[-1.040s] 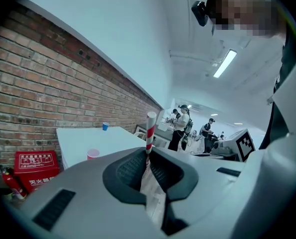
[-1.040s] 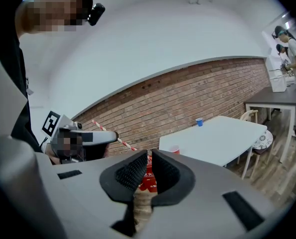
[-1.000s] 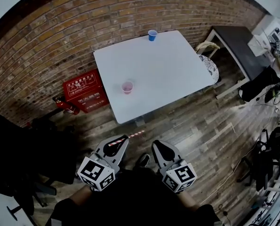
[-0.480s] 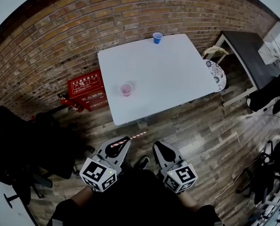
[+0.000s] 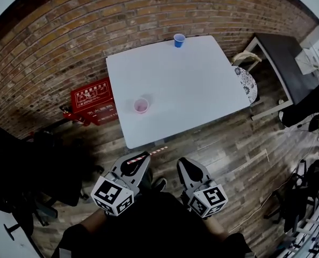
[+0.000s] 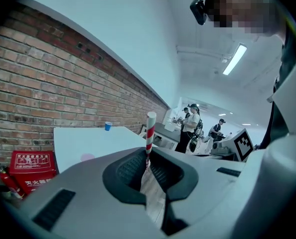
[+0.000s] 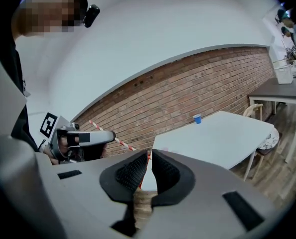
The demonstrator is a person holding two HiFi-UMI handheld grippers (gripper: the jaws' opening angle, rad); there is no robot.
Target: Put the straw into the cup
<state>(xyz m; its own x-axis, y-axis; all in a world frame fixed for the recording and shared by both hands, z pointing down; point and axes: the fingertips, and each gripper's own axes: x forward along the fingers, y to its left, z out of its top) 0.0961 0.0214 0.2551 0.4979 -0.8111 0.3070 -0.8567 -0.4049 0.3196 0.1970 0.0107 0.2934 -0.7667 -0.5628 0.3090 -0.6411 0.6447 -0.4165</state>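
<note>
Straw pinched, cup well ahead of me.
My left fingers are closed on the striped straw, held near one end. My right fingers are pressed together, empty. The pink cup stands far ahead on the desk; the straw's long free end could swivel and miss the rim.

Hidden and too small
The straw disappears at its lower end between the jaws of the left gripper; the pink cup is too small to see inside.
</note>
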